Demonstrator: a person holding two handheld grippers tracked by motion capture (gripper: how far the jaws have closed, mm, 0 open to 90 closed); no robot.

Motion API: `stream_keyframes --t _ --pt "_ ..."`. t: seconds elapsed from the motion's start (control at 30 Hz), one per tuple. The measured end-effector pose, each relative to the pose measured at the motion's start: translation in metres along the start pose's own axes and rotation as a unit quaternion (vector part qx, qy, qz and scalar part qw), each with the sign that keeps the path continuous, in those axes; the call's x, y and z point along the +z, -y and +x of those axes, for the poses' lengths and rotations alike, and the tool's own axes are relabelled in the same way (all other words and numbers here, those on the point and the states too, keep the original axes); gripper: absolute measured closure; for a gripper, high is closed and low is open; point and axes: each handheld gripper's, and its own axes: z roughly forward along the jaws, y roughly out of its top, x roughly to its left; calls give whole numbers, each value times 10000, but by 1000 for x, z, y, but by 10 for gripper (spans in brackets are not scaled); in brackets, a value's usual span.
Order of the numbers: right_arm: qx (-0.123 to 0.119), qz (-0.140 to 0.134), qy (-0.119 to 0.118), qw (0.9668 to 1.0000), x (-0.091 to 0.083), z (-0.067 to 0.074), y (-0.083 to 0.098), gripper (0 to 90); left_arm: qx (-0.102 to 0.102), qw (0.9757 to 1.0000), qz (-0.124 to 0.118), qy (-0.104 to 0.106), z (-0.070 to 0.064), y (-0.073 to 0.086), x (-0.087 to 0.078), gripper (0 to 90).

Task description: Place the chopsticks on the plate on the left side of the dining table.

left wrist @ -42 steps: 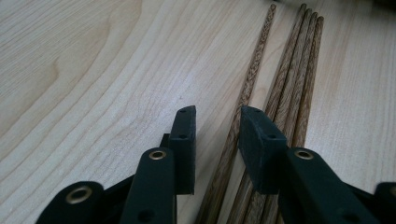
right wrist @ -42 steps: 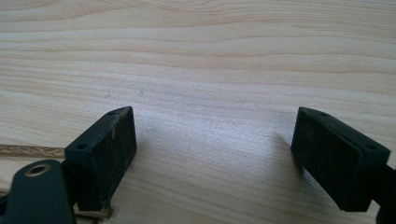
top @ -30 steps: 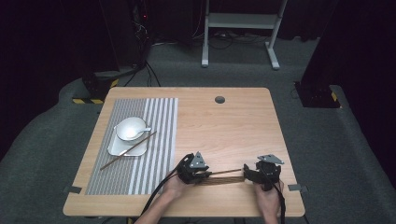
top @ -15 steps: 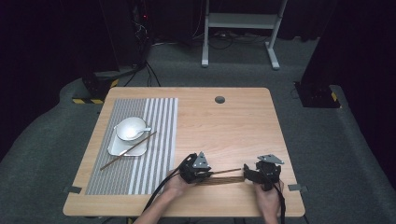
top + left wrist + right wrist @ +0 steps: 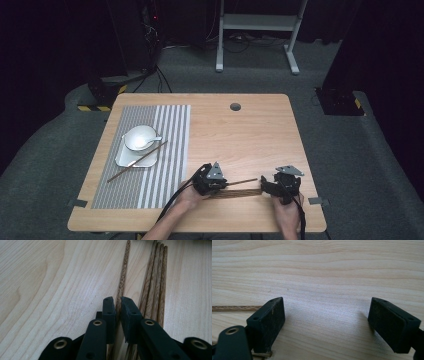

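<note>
Chopstick, single, clamped in left gripper jaws just closed beside the bundle; right gripper jaws open; I'd lift it level, clear of that bundle.

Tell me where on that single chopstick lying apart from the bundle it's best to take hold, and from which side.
Grip the single chopstick near its thick end, coming along its length with one jaw on each side. The left gripper has just been closing there, and its pads pinch the stick. It lies flat on the table, with a gap to the bundle that probably leaves room for a jaw.
</note>
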Motion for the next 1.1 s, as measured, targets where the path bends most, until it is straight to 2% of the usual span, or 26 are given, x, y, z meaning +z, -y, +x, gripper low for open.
stream_keyframes --t 0.13,0.37,0.53,0.6,0.77,1.1 --pt "-10 -3 0 10000 0 0 0 136 153 9999 58 31 1 -1 0 828" --pt "2 1 1 10000 0 0 0 136 210 9998 6 68 3 -1 1 831" --pt "-7 -3 0 10000 0 0 0 136 445 9990 54 40 2 -2 1 840" --pt "2 1 1 10000 0 0 0 136 597 9982 93 -24 0 -3 1 844" --pt "2 1 2 10000 0 0 0 137 781 9968 144 -10 -3 -6 1 846" --pt "-2 0 1 10000 0 0 0 136 825 9965 71 -67 -3 -7 -5 848"
